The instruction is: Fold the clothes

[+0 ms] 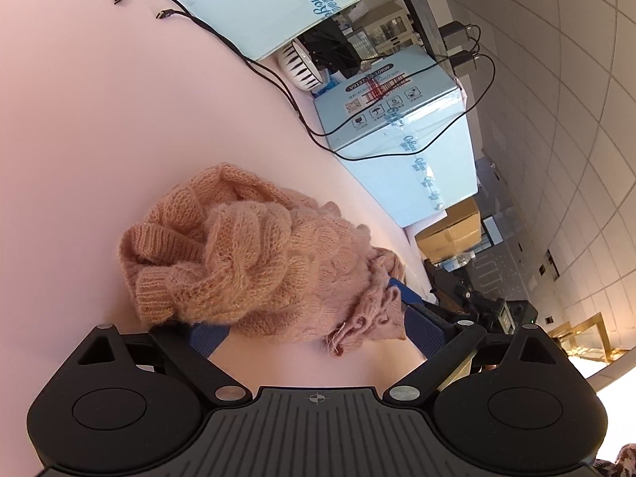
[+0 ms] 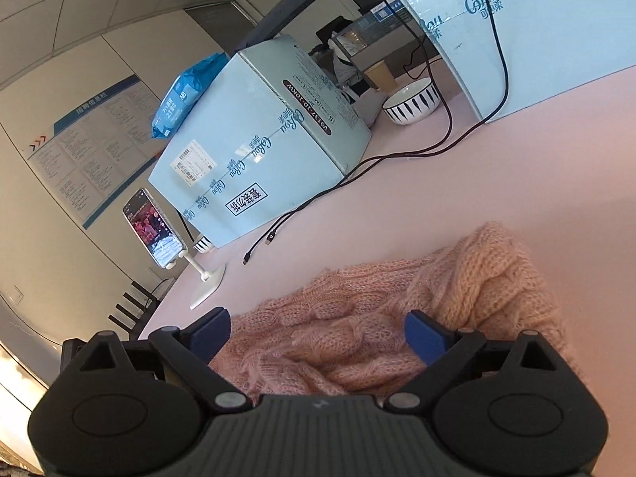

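Note:
A pink cable-knit sweater (image 1: pixel 254 254) lies bunched in a heap on the pink table (image 1: pixel 99 139). My left gripper (image 1: pixel 314 330) is open, its blue pads spread wide at the heap's near edge. The knit drapes over both fingertips, and a frayed hem hangs by the right pad (image 1: pixel 423 332). In the right wrist view the same sweater (image 2: pixel 397 302) fills the space between the wide-apart pads of my open right gripper (image 2: pixel 318 334). The left pad (image 2: pixel 210 330) sits at the fabric's edge and the right pad (image 2: pixel 427 338) rests on the knit.
Light blue cartons (image 2: pixel 258 139) (image 1: pixel 397 119) stand along the far side of the table. Black cables (image 1: pixel 238 47) (image 2: pixel 357 175) trail across the surface. A striped bowl (image 2: pixel 413 101) sits between the cartons. A phone on a white stand (image 2: pixel 155 226) is near the table edge.

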{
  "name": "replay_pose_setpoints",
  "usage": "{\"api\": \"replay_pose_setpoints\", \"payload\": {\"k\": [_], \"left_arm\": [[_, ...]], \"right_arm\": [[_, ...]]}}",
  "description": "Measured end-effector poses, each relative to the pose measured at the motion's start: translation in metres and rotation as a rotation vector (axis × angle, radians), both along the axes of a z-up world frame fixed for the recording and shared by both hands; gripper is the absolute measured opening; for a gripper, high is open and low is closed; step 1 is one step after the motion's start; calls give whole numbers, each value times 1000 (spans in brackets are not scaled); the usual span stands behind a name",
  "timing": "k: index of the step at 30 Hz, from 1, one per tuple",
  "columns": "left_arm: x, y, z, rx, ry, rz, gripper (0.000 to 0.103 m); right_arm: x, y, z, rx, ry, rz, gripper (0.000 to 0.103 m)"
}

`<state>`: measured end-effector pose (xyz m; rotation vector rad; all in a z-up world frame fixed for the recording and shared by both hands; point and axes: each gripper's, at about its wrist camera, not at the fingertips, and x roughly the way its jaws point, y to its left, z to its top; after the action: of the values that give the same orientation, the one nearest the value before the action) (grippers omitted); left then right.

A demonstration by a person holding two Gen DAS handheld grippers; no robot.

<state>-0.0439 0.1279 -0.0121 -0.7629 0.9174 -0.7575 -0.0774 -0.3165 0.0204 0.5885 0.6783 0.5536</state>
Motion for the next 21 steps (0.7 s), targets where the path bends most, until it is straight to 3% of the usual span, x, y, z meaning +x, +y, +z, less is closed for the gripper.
{"api": "replay_pose_setpoints", "payload": {"k": [12,21], "left_arm": [[0,-1,-1,17,-6,2,96],[-22,-2,33,111,-151,102,96]], "right_arm": [[-17,0,-6,-31,-32,-1,97],[-21,1,-9,-27,-33,-14,97]]}}
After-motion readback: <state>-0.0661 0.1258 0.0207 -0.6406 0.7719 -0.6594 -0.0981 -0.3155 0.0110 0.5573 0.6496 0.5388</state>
